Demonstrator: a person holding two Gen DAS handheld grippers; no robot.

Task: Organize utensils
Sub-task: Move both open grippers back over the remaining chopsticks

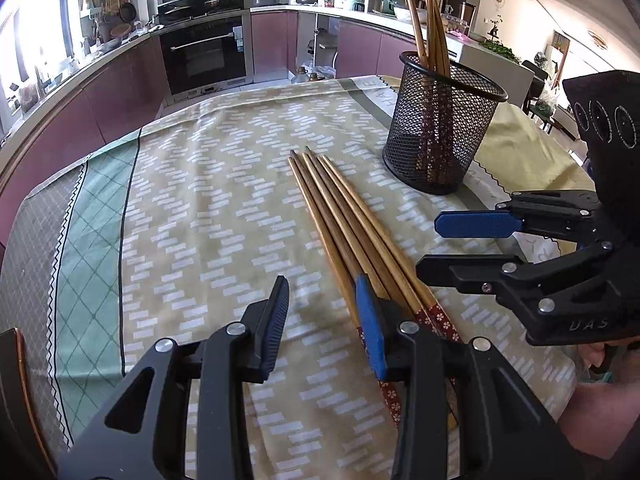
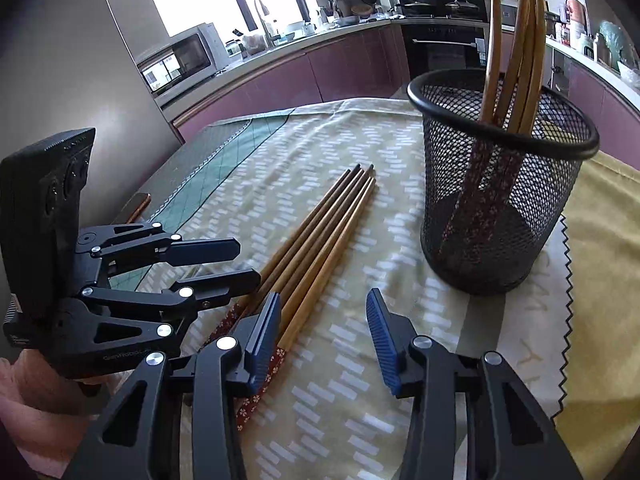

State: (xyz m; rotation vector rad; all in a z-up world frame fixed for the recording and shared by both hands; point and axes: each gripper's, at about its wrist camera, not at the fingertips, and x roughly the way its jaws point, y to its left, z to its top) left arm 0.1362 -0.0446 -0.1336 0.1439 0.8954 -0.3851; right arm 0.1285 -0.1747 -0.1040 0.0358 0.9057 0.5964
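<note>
My left gripper (image 1: 322, 326) and right gripper (image 2: 324, 338), both open and empty, flank the loose chopsticks (image 1: 340, 216) on the tablecloth (image 1: 200, 200); their long axis runs toward 11 o'clock, patterned ends nearest my left gripper; mesh holder (image 1: 440, 132) at 1 o'clock.

Both grippers, left gripper (image 1: 324, 320) and right gripper (image 2: 324, 336), are black linkages with silver rivets (blue ribbed pads inside).
</note>
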